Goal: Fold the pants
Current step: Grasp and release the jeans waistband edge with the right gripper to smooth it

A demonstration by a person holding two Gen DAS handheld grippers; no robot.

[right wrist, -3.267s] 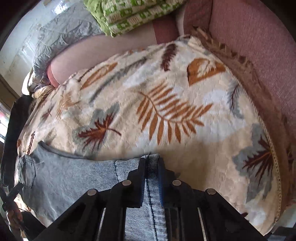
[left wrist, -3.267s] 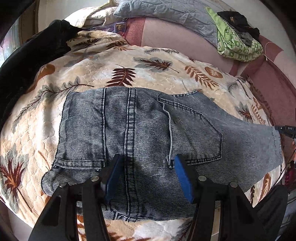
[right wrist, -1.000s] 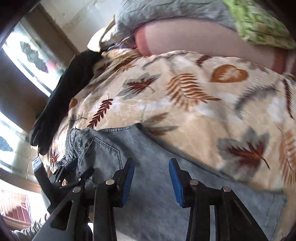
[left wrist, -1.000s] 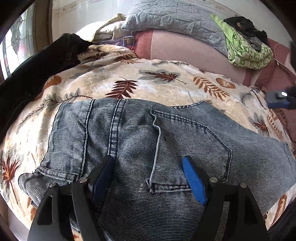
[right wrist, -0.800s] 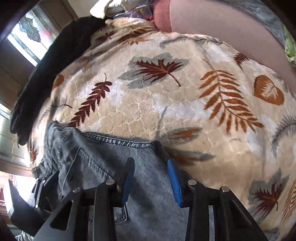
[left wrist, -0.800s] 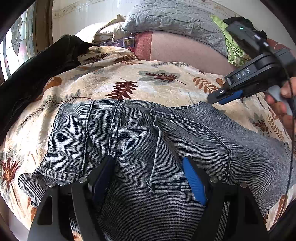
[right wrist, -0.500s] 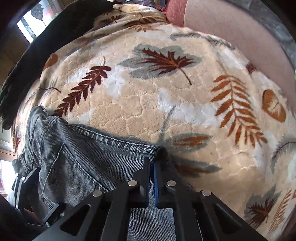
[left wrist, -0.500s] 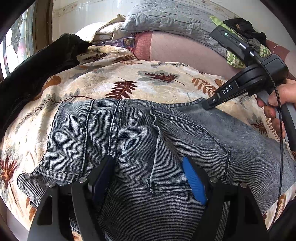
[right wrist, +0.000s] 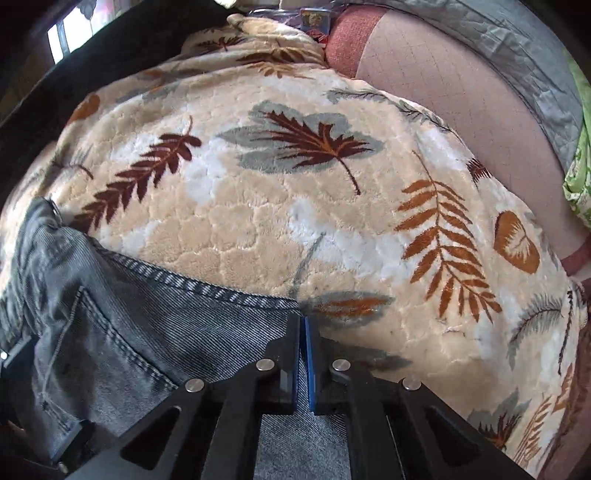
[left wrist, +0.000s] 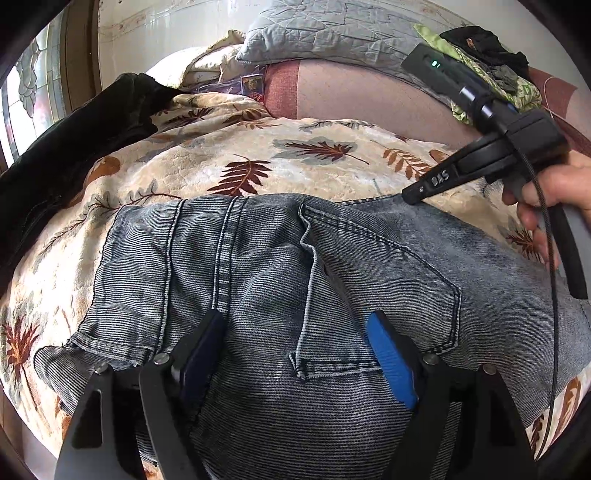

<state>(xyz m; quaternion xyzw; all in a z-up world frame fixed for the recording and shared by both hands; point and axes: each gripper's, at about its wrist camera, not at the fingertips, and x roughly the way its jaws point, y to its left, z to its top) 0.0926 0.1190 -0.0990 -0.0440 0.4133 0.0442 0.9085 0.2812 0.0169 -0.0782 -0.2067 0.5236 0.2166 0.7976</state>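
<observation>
So the jeans [left wrist: 280, 280] are lying spread out flat on a bed, on top of a cream blanket [left wrist: 258, 158] with a leaf print, back pocket [left wrist: 384, 295] facing up.

The left tongs [left wrist: 295, 354] are hanging wide over the waist end of the jeans, and the jaws are opening a touch more right now. Denim is sitting right under and between the two fingers, but the blue pads [left wrist: 391, 362] aren't pressing on anything, so nothing's actually gripped there. The pocket is lying just ahead of the left tongs and slightly to their right.

The right tongs [right wrist: 303, 328] are clamped tight on the far edge of the jeans, pinching the corner where the stitched hem [right wrist: 192, 284] is running out to a point. From the left wrist view the right tongs [left wrist: 410, 195] are coming in from the far right, tip down on that same edge, with the person's hand [left wrist: 554, 192] wrapped around the handle and a black cable [left wrist: 550, 280] dangling from it.

Past the right tongs it's just blanket, then a pinkish sofa back [right wrist: 443, 81]. A grey quilted pillow [left wrist: 332, 33] and a green cloth [left wrist: 517, 88] are sitting up there, well away from both tongs. A dark garment [left wrist: 74, 140] is draped off to the far left of the left tongs.
</observation>
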